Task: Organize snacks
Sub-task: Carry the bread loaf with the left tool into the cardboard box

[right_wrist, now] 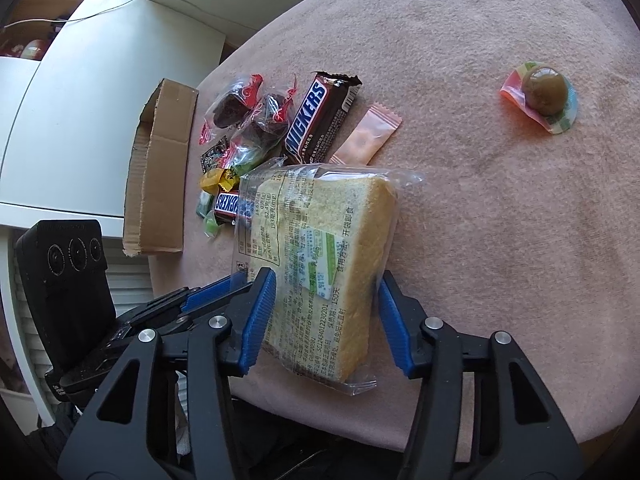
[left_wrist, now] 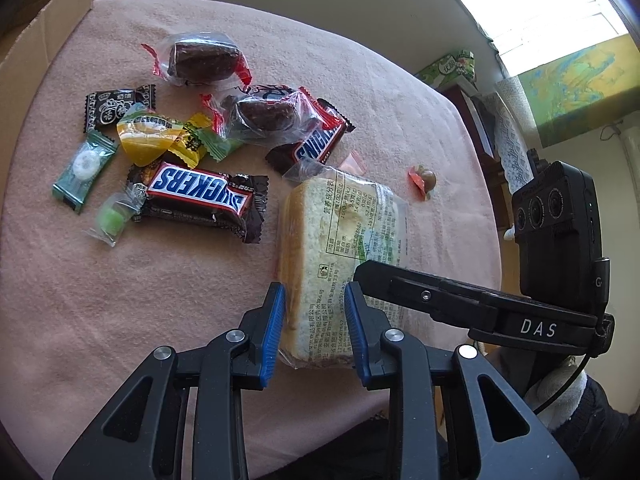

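A slice of bread in a clear printed packet (left_wrist: 340, 232) (right_wrist: 320, 220) lies near the front edge of the pink-covered table (left_wrist: 120, 300). My left gripper (left_wrist: 315, 292) has its blue pads pinched on the packet's near left corner. My right gripper (right_wrist: 326, 276) straddles the near end of the slice, with one pad on the printed face and the other against the crust side. One of its black fingers (left_wrist: 420, 292) reaches over the packet in the left wrist view. Loose snacks lie beyond: two Snickers bars (left_wrist: 200, 194) (left_wrist: 316, 142) and two wrapped chocolate cakes (left_wrist: 202, 58) (left_wrist: 264, 114).
A cardboard box (left_wrist: 44, 40) (right_wrist: 156, 176) stands at the table's left edge beside the pile of small candies (left_wrist: 160, 136). A round brown sweet on an open wrapper (right_wrist: 544, 92) (left_wrist: 424, 180) lies alone to the right. A pink sachet (right_wrist: 366, 136) rests beside a Snickers bar (right_wrist: 312, 120).
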`<state>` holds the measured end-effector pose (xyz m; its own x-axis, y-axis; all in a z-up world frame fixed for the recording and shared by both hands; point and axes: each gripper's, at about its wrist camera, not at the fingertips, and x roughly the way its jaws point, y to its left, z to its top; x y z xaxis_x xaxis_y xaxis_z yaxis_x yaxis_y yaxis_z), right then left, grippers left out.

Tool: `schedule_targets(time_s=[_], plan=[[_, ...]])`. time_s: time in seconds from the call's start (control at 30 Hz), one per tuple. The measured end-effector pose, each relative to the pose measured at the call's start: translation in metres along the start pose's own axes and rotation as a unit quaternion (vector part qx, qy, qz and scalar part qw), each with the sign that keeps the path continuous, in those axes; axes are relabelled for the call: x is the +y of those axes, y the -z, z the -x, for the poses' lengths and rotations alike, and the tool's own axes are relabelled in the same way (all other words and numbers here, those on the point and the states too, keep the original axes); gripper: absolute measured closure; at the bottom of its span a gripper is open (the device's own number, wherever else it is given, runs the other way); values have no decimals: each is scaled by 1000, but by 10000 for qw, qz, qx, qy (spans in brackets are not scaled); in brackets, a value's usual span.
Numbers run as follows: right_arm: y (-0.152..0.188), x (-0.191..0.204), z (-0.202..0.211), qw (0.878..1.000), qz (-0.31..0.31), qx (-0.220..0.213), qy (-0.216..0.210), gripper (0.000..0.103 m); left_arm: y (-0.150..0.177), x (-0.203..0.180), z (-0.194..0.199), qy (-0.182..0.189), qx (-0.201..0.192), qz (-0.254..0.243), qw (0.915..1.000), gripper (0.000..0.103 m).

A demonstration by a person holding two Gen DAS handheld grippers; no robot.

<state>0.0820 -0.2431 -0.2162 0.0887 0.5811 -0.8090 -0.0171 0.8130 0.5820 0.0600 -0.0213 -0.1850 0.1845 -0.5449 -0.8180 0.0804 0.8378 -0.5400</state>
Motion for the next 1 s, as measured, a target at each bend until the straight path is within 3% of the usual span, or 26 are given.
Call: schedule_targets(time_s=[0.43,1.0], plan=[[-5,21,5,9999,143,32,-22,48,7,0,24,-19,-338,82,9994,76],[-42,120,-14,9952,936,126,-271,48,-12,45,101,-261,-1256,636,9897,76]])
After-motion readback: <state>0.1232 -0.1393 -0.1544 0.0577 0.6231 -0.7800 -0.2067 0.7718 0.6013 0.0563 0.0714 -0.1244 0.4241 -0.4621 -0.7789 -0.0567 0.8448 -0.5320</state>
